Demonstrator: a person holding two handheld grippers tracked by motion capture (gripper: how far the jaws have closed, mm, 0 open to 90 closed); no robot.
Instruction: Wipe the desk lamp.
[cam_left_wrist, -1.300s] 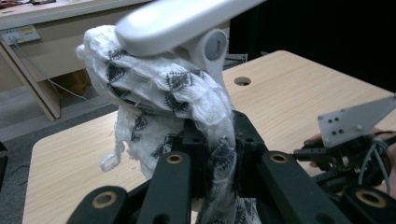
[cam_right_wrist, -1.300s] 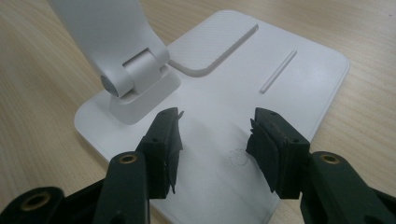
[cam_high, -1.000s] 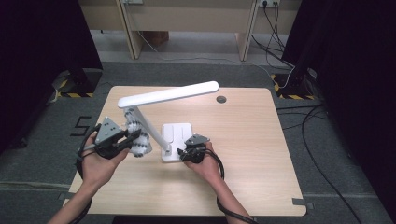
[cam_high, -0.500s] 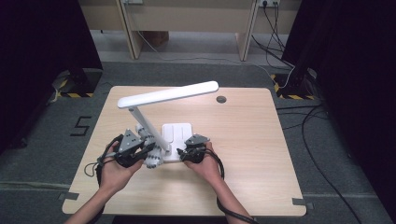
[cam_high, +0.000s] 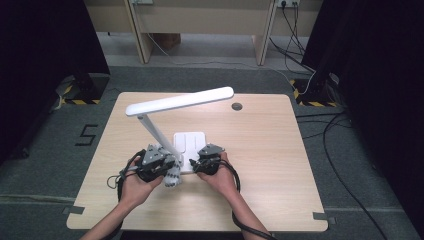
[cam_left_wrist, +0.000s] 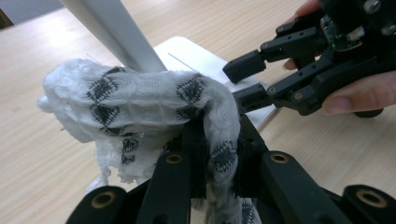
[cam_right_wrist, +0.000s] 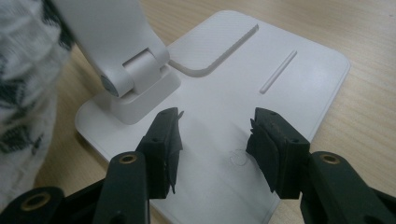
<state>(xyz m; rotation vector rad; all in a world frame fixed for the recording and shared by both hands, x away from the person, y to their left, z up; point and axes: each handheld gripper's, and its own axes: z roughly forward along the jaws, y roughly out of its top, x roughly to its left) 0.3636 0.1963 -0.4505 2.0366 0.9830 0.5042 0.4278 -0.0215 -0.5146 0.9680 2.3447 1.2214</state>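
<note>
The counter (cam_high: 280, 165) is wide and flat, and the white desk lamp (cam_high: 172, 127) stands near the middle of it, close to your side.

The lamp is stiff, smooth plastic. It looks light, so it could tip or slide if you push up high. Its flat base (cam_right_wrist: 261, 93) is the safest place to steady it. The long lamp head (cam_high: 180, 101) runs left to right across the counter, with its right end a bit farther from you. The thin lamp arm (cam_high: 156, 131) leans from the base up and away to the left.

The white cloth with black marks (cam_left_wrist: 140, 98) is soft and floppy. It bunches up, so hold it by a thick fold.

Your left claw (cam_left_wrist: 219, 154) is clamped on the cloth, just beside the lamp arm. It may be touching it, but I can't be sure.

Your right claw (cam_right_wrist: 215, 135) is apart, right over the base, with nothing between its jaws.
</note>
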